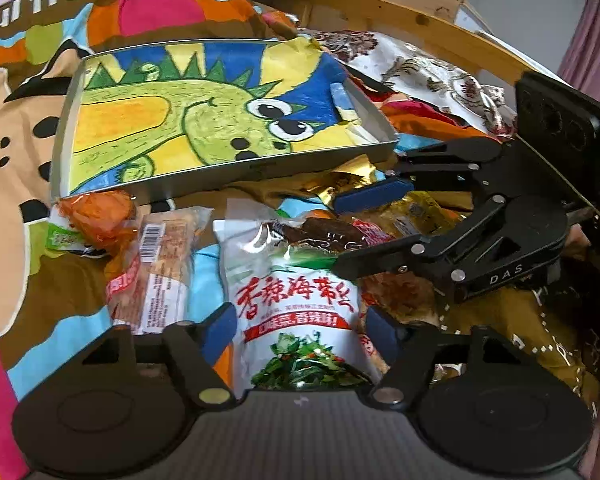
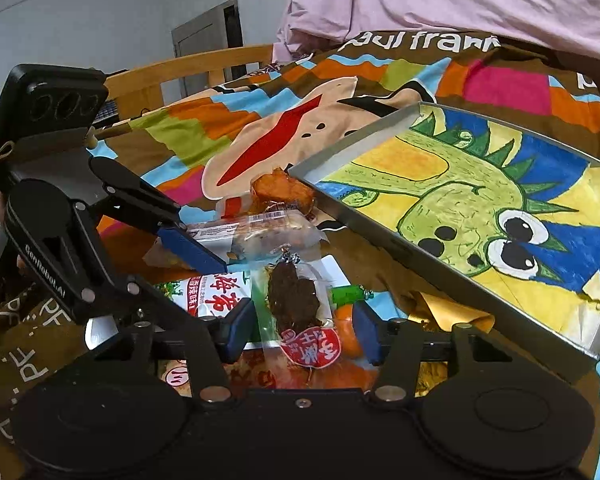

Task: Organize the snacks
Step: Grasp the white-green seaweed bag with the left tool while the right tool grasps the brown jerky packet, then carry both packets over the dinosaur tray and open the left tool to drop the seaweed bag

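A white seaweed packet (image 1: 296, 308) with red lettering lies on the bright quilt between the pads of my left gripper (image 1: 300, 334). The pads stand at its two edges and do not visibly squeeze it. A clear packet of dark dried meat (image 2: 296, 304) lies on top of the pile between the pads of my right gripper (image 2: 300, 330). Its left pad is at the packet's edge, with a gap on the right. My right gripper (image 1: 340, 236) also shows in the left wrist view, straddling that meat packet (image 1: 320, 236). Beyond stands a metal tray (image 1: 260, 168) (image 2: 380, 236) lined with a dinosaur drawing.
An orange snack (image 1: 100, 216) (image 2: 284, 192) and a barcoded clear packet (image 1: 160, 264) (image 2: 260, 228) lie by the tray's near corner. A gold wrapper (image 1: 352, 176) (image 2: 448, 308) sits against the tray wall. A wooden bed rail (image 1: 380, 8) and pink bedding (image 2: 460, 0) lie behind.
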`<state>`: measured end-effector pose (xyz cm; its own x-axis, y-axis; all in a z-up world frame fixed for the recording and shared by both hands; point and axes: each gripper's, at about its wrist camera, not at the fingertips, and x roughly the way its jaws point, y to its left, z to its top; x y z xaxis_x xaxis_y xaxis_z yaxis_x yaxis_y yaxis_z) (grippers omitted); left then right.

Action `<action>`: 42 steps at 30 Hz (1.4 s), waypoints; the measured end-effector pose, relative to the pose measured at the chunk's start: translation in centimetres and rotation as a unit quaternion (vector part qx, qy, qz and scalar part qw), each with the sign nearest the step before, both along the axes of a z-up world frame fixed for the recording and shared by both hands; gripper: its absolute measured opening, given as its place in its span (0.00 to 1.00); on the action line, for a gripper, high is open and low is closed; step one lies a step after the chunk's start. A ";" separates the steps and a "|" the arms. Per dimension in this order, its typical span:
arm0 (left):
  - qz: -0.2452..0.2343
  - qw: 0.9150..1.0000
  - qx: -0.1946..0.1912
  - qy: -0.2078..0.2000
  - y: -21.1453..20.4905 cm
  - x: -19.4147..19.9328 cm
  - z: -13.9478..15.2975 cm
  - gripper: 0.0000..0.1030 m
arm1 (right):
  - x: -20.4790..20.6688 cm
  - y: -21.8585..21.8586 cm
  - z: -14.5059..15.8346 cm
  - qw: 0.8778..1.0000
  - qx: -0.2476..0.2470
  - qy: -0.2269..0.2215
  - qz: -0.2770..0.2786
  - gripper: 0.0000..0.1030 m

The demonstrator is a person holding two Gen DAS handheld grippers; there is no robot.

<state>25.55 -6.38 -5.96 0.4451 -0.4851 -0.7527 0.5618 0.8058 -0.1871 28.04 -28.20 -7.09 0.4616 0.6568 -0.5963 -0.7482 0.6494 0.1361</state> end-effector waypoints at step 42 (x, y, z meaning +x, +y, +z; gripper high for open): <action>0.126 0.986 0.050 -0.101 -1.6 -7.8 1.2 0.45 | -9.9 3.8 2.3 0.977 -0.139 -0.139 -0.086 0.49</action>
